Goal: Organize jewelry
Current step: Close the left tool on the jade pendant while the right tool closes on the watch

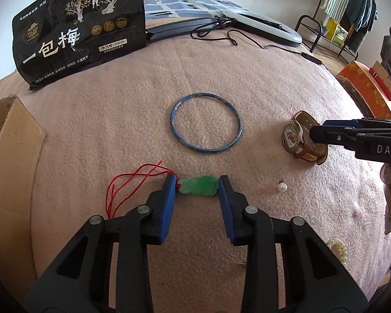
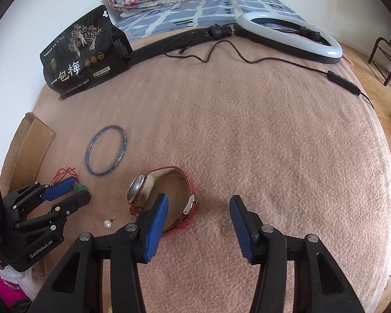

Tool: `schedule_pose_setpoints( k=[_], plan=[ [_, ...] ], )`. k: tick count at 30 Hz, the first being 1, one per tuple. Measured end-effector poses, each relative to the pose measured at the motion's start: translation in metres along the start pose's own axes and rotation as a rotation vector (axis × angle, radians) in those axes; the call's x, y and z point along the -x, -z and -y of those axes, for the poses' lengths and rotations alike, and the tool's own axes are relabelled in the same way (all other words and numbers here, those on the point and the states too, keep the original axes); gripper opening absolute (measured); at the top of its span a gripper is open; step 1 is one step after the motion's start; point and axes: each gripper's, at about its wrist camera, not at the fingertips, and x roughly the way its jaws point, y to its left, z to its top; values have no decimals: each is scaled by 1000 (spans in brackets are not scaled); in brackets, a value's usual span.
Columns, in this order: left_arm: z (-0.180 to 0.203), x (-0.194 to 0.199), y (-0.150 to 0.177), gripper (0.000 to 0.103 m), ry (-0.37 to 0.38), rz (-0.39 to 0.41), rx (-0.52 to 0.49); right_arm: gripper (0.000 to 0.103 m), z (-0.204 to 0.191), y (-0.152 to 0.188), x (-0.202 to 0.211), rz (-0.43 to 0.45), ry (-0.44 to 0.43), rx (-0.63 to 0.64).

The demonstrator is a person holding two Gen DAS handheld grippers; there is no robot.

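Observation:
A green jade pendant (image 1: pixel 199 186) on a red cord (image 1: pixel 133 180) lies on the pink blanket (image 1: pixel 117 120). My left gripper (image 1: pixel 197 181) has both blue pads against the pendant's two ends, and the pendant still rests on the blanket. The right wrist view shows the same grip, the left gripper (image 2: pixel 80 189) at the far left. A watch (image 2: pixel 138 190) with a red strap (image 2: pixel 189 182) stands on its side. My right gripper (image 2: pixel 199 199) is open over it, left finger in front of the strap loop, right finger well apart from it. From the left wrist view the right gripper (image 1: pixel 315 134) is at the watch (image 1: pixel 292 137).
A blue bangle (image 1: pixel 173 120) lies beyond the pendant. A pearl earring (image 1: pixel 282 187) sits between pendant and watch, a pearl bracelet (image 1: pixel 338 250) near right. A cardboard box (image 1: pixel 10 156) stands left, an orange box (image 1: pixel 362 88) right, a black snack bag (image 1: pixel 78 31) and ring light (image 2: pixel 292 34) at the back.

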Motion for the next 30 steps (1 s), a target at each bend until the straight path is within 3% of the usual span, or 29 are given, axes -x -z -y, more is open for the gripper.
schedule_pose_setpoints(
  k=[12, 16, 30],
  plan=[
    [-1, 5, 2, 32, 0, 5, -7, 28, -4, -1, -6, -29, -8, 6],
    [-2, 8, 2, 32, 0, 8, -7, 16, -5, -1, -9, -36, -20, -3],
    [-7, 39, -1, 32, 2, 47, -4, 8, -3, 1, 9, 15, 5, -38]
  ],
)
